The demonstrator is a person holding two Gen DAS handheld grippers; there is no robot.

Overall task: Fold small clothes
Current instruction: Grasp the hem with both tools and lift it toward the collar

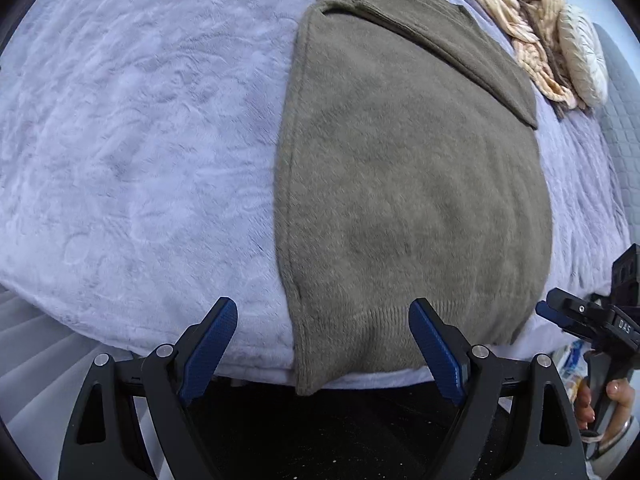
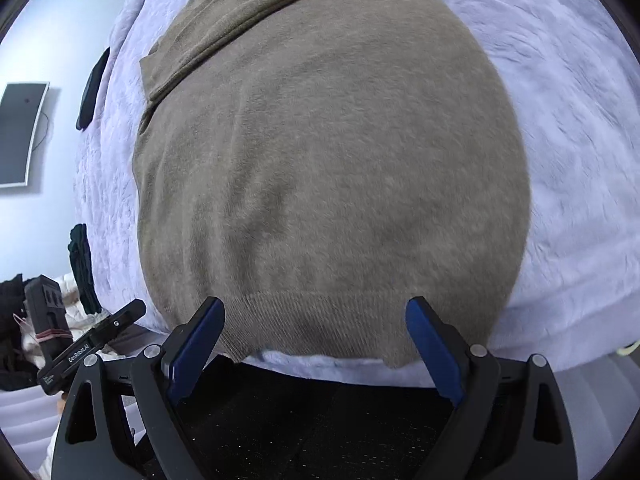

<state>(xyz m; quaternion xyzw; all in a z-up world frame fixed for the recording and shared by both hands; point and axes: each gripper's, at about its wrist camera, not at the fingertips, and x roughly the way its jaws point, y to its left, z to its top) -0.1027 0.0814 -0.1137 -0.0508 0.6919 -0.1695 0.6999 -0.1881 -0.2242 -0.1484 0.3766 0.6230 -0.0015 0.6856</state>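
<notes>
A grey-brown knit sweater (image 1: 412, 184) lies flat on a pale lilac bedspread (image 1: 140, 140), a sleeve folded across its upper part, its ribbed hem hanging slightly over the near bed edge. It fills the right wrist view (image 2: 328, 168). My left gripper (image 1: 324, 320) is open and empty, just short of the hem's left corner. My right gripper (image 2: 316, 320) is open and empty, in front of the hem's middle. The right gripper also shows at the right edge of the left wrist view (image 1: 560, 312); the left one shows at lower left of the right wrist view (image 2: 120, 320).
A peach and cream pile of clothes (image 1: 536, 32) lies at the bed's far right. A dark flat object (image 2: 93, 88) and a dark garment (image 2: 82, 268) lie near the bed's left edge. A wall-mounted screen (image 2: 18, 132) hangs beyond. Dark floor lies below the bed edge.
</notes>
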